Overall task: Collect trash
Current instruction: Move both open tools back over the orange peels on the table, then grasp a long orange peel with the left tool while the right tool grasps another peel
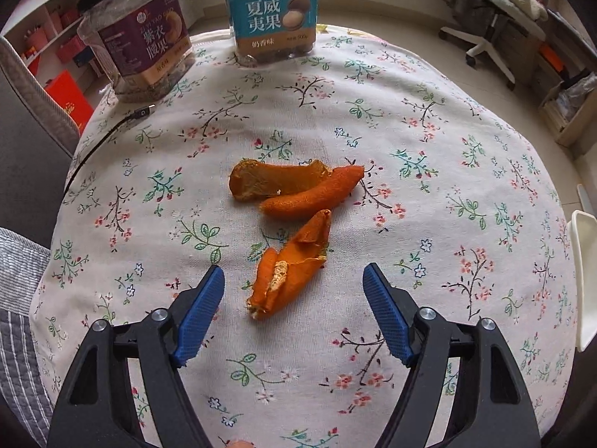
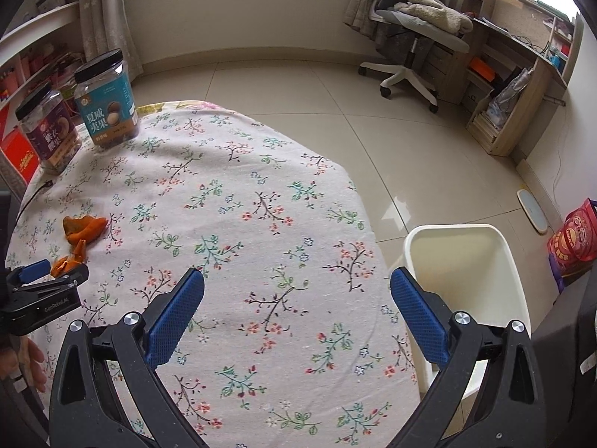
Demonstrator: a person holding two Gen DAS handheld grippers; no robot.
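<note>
Left wrist view: left gripper (image 1: 293,283) was spread, nearest orange peel (image 1: 289,270) between the jaws, untouched; two more peels (image 1: 294,186) lay at 12 o'clock. Pads should be lowered astride it before closing. Right gripper (image 2: 297,291) was spread, empty; white bin (image 2: 466,257) at 3 o'clock. Jar label (image 1: 274,11) read "夏威夷果".

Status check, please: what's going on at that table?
Left gripper open over nearest orange peel. Right gripper open, empty, beside white bin. Nothing blocking.
</note>
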